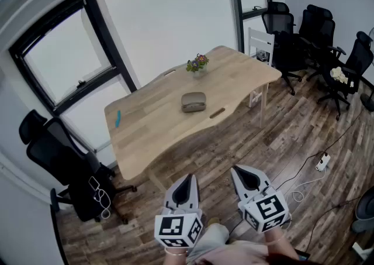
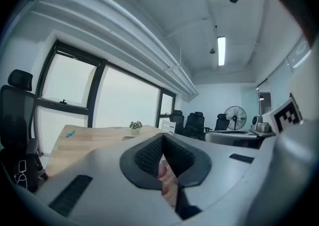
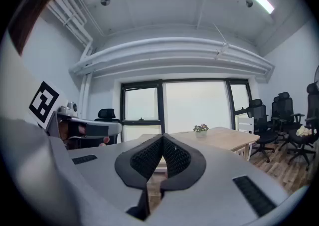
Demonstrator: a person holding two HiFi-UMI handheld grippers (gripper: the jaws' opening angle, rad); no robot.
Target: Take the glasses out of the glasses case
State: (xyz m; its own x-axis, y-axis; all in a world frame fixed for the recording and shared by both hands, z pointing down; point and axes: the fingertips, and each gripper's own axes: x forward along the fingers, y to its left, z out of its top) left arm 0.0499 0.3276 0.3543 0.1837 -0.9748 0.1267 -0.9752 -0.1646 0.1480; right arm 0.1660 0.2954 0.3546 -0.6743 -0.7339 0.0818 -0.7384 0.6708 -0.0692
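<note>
Left gripper (image 1: 187, 179): jaws closed tip to tip, nothing between them. Right gripper (image 1: 240, 171): jaws closed, empty. Both held low at near edge of scene, over floor, well apart from table (image 1: 152, 114). Case (image 1: 194, 102): at table centre, lid shut. Plant (image 1: 198, 64): far side of case. Blue item (image 1: 118, 119): table left end.

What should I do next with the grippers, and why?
Probably step up to the table and bring both grippers toward the glasses case: it lies closed mid-table, well beyond the left gripper and right gripper, both with jaws together, empty.
</note>
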